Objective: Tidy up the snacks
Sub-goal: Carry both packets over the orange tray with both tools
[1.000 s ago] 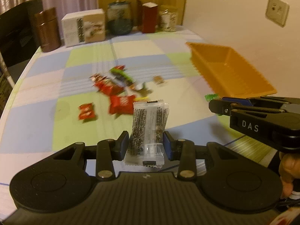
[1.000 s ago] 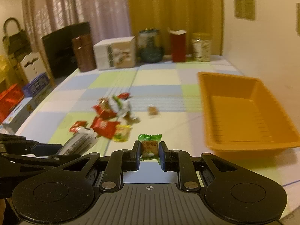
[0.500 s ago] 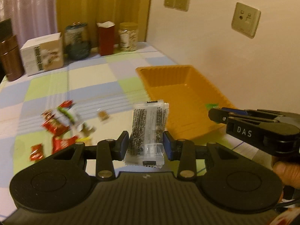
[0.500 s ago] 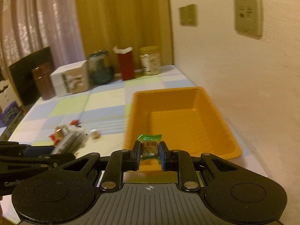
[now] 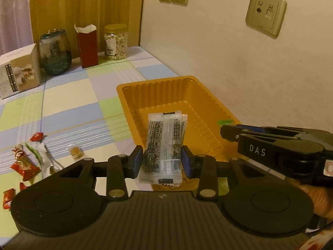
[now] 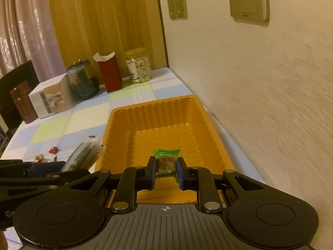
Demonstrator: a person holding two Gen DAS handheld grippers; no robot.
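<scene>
Left gripper (image 5: 162,162) clamps the sesame bar (image 5: 164,148) – right gripper (image 6: 166,174) pinches a green candy (image 6: 165,162), both above the orange tray (image 6: 145,112)

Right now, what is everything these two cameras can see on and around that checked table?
Orange ribbed plastic tray: one, empty, by the wall.
Clear sesame-bar packet: one, black-speckled, gripped upright over the tray's near edge.
Green-wrapped candy: one, gripped above the tray.
Loose wrapped snacks: several, mostly red, on the tablecloth left of the tray.
Small brown candy: one, apart from the pile.
Yellow-lidded nut jar, dark red carton, dark glass jar, white box, brown canister: one each, along the table's back.
Wall sockets: three plates, beige.
Left gripper: black, blue-padded fingers, shut on the packet.
Right gripper: same, shut on the candy.
</scene>
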